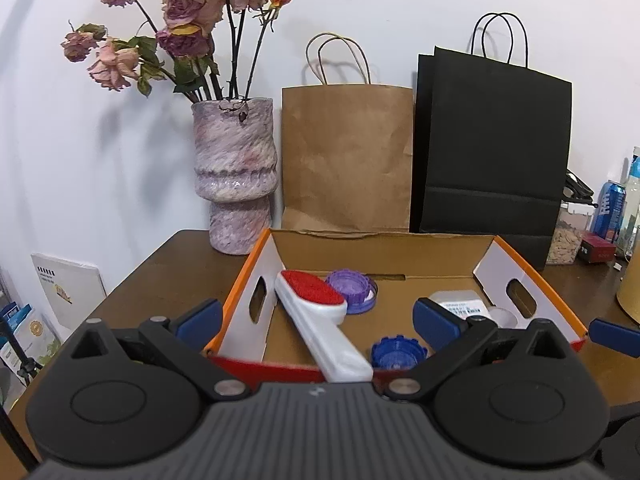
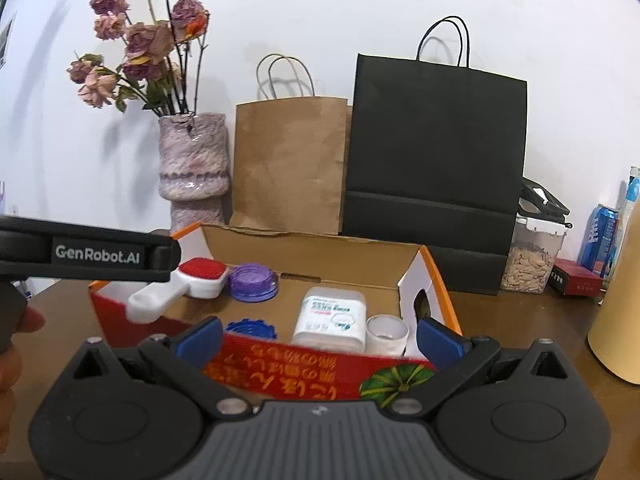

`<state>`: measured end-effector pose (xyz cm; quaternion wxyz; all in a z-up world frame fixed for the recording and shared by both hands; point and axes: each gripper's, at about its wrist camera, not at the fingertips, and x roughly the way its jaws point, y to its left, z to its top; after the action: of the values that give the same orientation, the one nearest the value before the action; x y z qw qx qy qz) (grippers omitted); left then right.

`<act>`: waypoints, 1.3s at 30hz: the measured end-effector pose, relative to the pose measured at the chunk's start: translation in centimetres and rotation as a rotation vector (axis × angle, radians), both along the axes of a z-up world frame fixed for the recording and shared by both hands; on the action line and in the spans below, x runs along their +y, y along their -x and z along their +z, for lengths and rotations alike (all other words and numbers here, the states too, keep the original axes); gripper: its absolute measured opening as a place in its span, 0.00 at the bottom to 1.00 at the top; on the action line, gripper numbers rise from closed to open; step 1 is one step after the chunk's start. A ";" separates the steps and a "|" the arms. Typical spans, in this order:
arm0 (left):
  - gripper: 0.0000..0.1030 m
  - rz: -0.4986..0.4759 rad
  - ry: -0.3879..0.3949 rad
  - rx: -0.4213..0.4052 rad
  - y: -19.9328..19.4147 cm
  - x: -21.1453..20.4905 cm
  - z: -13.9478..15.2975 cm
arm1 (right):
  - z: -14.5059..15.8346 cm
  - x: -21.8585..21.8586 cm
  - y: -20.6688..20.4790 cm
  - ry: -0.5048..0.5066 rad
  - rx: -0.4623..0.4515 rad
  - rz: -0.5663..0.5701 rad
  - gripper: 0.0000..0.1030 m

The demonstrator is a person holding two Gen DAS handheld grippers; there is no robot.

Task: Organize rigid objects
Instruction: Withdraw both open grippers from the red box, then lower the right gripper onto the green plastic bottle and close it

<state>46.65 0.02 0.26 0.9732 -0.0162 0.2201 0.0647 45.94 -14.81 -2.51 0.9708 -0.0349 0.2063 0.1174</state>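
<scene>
Nearest the cameras, both grippers stand with jaws spread wide and nothing between them: the left gripper [image 1: 318, 318] hangs over the near red edge of the box [image 1: 256, 370], and the right gripper [image 2: 320, 336] sits just before the box's red printed front wall. In the right wrist view the left tool's black arm [image 2: 86, 254] crosses the left side, with part of a hand [image 2: 12, 344] below it. Inside the box, the white brush [image 1: 320, 320] with a red pad leans on the near wall, handle toward the camera, at the left. A blue cap [image 1: 398, 352] lies near the front wall beside the brush handle. Right of it lie a white case [image 2: 332, 316] with a printed label and a small clear cup [image 2: 386, 334], just beside each other. A purple cap [image 1: 352, 290] rests farther back, next to the brush's head. Behind the box on the table [image 1: 172, 264] stand a vase [image 1: 234, 176] of dried roses, a brown bag [image 1: 346, 156] and a black bag [image 1: 494, 152] against the wall. At far right are a jar [image 2: 532, 254] and a blue can [image 2: 600, 240].
</scene>
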 end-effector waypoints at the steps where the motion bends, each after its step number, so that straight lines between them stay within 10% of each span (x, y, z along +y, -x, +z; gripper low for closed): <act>1: 1.00 0.000 0.001 0.000 0.4 0.0 0.0 | 0.0 0.0 0.3 0.000 0.001 0.002 1.00; 39: 1.00 0.003 0.008 0.084 10.9 2.3 -3.6 | -3.3 1.5 8.6 0.084 0.145 0.048 0.87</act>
<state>35.78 2.36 -3.34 0.9630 -0.0176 0.2608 0.0661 37.37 -13.32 -5.85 0.9479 -0.0720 0.2800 0.1340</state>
